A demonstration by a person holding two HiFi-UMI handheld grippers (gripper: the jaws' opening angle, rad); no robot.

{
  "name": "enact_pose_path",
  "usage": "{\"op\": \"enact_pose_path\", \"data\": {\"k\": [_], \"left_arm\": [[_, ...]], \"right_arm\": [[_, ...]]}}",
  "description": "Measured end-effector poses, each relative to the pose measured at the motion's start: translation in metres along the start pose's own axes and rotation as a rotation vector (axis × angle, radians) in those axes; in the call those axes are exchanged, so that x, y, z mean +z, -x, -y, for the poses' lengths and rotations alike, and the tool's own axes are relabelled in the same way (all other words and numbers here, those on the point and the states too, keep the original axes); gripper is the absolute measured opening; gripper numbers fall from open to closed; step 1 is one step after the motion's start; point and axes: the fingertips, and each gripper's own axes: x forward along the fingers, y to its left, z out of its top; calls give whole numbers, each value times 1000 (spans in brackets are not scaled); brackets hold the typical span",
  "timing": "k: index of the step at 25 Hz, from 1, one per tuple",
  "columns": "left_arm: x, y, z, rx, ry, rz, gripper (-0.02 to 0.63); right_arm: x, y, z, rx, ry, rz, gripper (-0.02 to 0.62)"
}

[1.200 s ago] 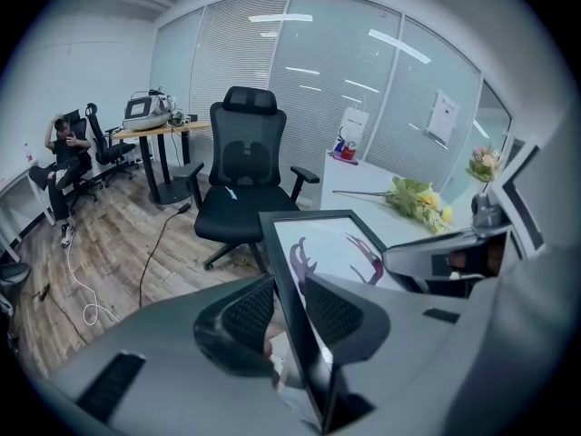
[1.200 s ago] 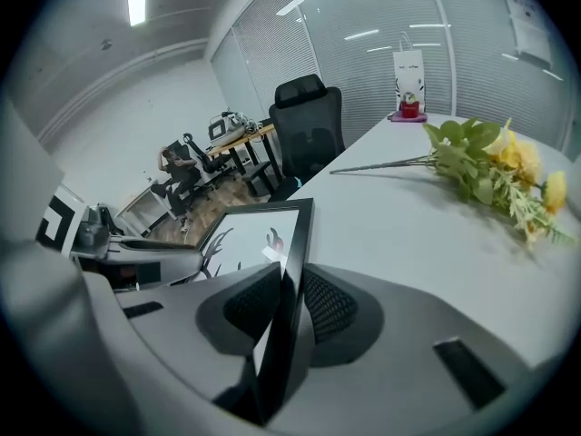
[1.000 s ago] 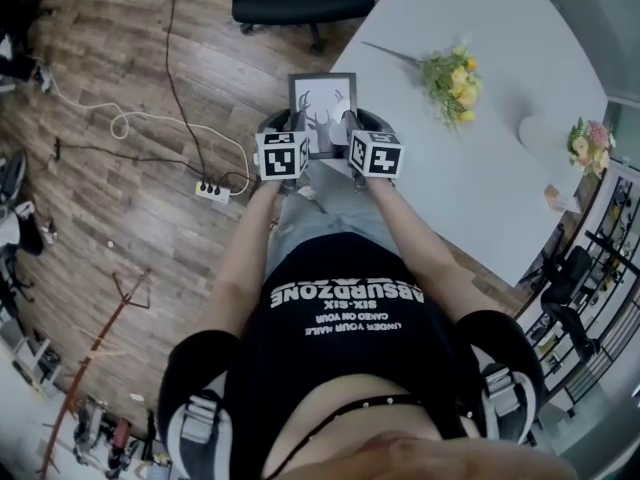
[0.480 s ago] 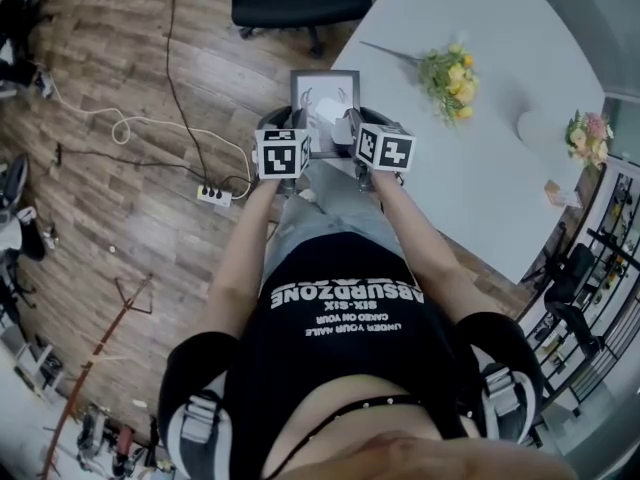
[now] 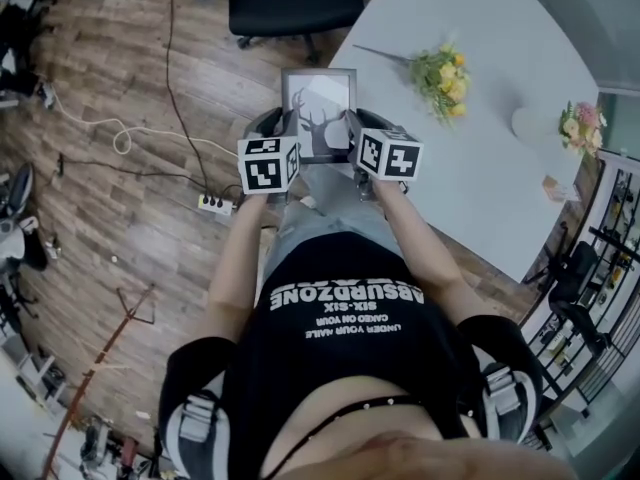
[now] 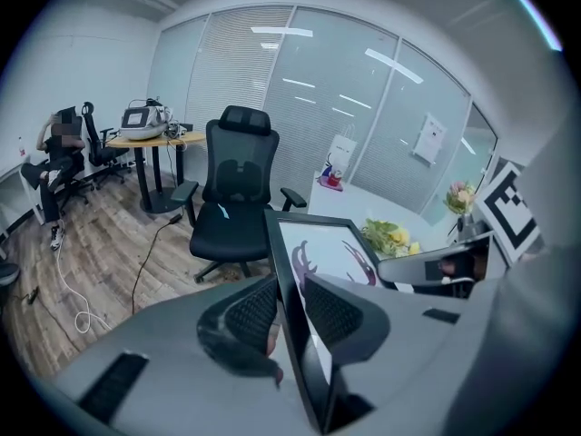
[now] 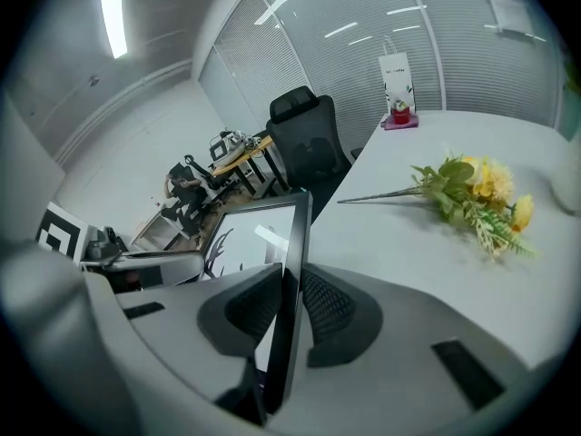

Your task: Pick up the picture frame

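Observation:
The picture frame [image 5: 320, 108] is black with a deer drawing on white, held in the air in front of the person beside the table's near-left edge. My left gripper [image 5: 290, 140] is shut on the frame's left edge [image 6: 292, 316], with the frame's black rim pinched between its pads. My right gripper [image 5: 348, 136] is shut on the frame's right edge [image 7: 289, 298], gripping it the same way. The deer print [image 6: 331, 254] shows past the left jaws, and the deer print [image 7: 245, 243] also shows in the right gripper view.
A white table [image 5: 500, 148] lies to the right with a yellow flower bunch [image 5: 440, 73] and a pink bouquet [image 5: 580, 128]. A black office chair [image 5: 290, 3] stands ahead. Cables and a power strip [image 5: 215, 205] lie on the wooden floor at left.
Both grippers have lifted the frame and carried it slightly forward and up. The left gripper shifted left, and the frame now shows more fully above the marker cubes.

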Motion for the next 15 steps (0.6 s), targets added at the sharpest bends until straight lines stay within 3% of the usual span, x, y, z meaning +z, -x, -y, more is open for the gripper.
{"op": "enact_pose_path", "data": {"k": [8, 15], "left_arm": [[39, 44, 27, -52, -26, 98, 104], [67, 77, 43, -66, -50, 194, 104]], "right_arm": [[36, 49, -14, 78, -2, 101, 83], [64, 94, -34, 121, 70, 223, 83]]}}
